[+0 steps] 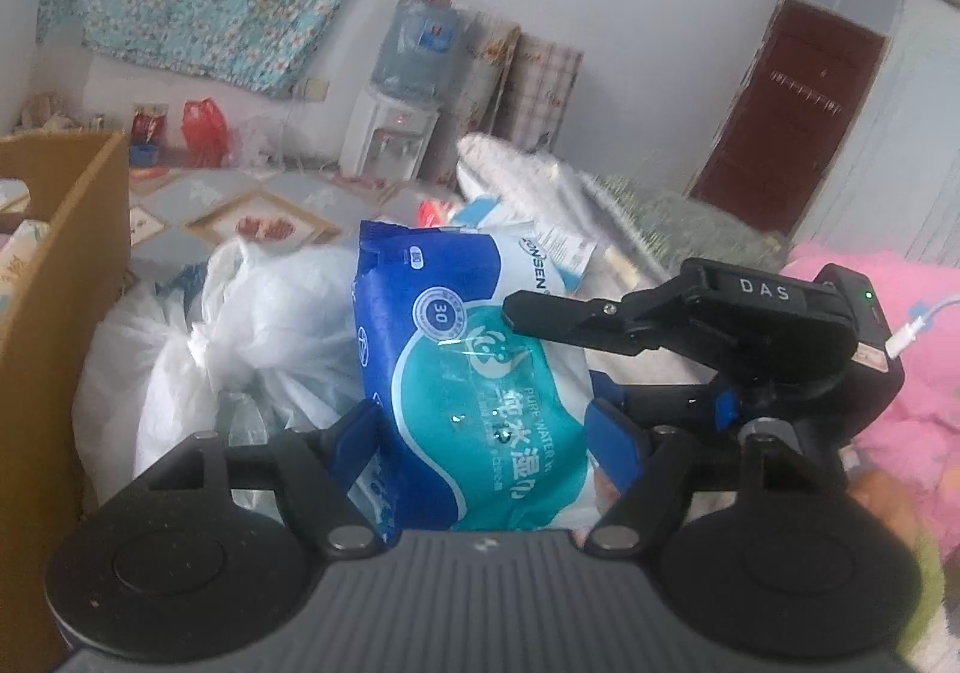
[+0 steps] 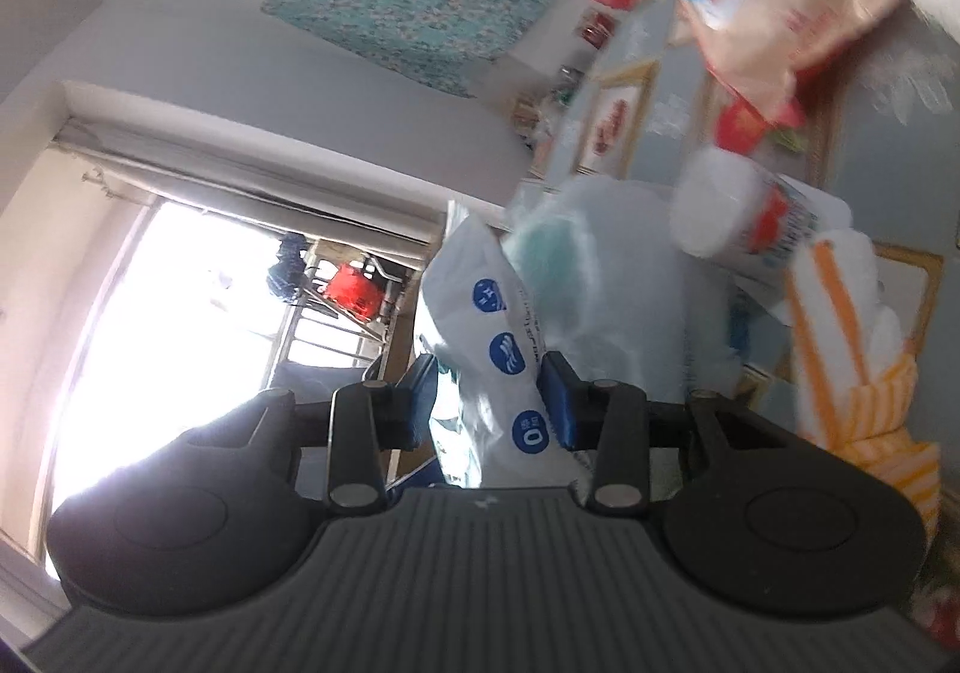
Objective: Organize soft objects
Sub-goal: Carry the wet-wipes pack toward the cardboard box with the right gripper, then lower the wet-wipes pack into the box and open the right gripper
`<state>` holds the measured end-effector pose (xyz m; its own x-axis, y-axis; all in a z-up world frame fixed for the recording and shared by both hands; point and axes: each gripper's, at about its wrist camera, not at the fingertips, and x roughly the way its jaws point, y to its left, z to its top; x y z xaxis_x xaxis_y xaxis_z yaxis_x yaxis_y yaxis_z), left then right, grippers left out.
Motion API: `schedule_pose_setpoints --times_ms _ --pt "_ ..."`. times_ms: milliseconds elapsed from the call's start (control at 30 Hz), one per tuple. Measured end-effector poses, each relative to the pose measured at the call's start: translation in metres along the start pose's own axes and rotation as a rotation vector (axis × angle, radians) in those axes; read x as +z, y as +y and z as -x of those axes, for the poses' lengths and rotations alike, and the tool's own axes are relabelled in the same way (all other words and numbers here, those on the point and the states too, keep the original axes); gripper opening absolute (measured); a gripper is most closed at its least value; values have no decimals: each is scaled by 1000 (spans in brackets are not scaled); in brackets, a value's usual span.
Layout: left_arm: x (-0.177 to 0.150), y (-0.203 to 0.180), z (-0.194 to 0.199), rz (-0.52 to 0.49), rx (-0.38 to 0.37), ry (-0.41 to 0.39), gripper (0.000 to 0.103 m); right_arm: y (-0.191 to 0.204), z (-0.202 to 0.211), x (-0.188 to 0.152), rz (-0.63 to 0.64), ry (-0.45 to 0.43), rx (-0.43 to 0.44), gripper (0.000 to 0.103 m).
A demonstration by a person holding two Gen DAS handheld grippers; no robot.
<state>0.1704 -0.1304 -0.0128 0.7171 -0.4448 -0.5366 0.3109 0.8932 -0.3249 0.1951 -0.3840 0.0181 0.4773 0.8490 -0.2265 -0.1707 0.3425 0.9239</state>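
Note:
A blue, teal and white pack of wet wipes (image 1: 474, 373) stands between the blue pads of my left gripper (image 1: 483, 439). Those jaws are spread wide and the pads sit at the pack's edges without clearly pressing it. My right gripper (image 1: 558, 355), black, reaches in from the right, with one finger over the pack's front and the other beneath it. In the right wrist view the right gripper (image 2: 489, 403) is shut on the pack (image 2: 510, 349), whose white back with blue round icons is pinched between both pads.
An open cardboard box (image 1: 60, 265) stands at the left. Knotted white plastic bags (image 1: 198, 349) lie behind the pack, with a pink blanket (image 1: 900, 361) on the right. An orange striped cloth (image 2: 840, 349) and a white canister (image 2: 738, 211) lie on the patterned mat.

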Motion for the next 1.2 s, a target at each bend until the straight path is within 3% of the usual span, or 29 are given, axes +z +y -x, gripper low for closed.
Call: schedule_pose_setpoints --times_ms 167,333,567,767,900,1067,1200 --pt "10 5 40 18 -17 -83 75 48 0 -5 89 -2 25 37" --pt "20 25 83 47 33 -134 75 94 -35 -10 141 53 47 37" --pt "33 100 125 155 168 -131 75 140 -145 -26 175 208 44 37" --pt "39 174 121 279 249 -56 75 142 -239 -47 140 306 -34 38" --pt "42 208 120 306 308 -47 75 149 -283 -59 173 329 -95 38" --pt "48 225 113 274 455 -30 74 176 -317 -73 338 310 -168 64" --pt "47 233 114 314 430 -14 74 184 -322 -75 390 318 -183 68"
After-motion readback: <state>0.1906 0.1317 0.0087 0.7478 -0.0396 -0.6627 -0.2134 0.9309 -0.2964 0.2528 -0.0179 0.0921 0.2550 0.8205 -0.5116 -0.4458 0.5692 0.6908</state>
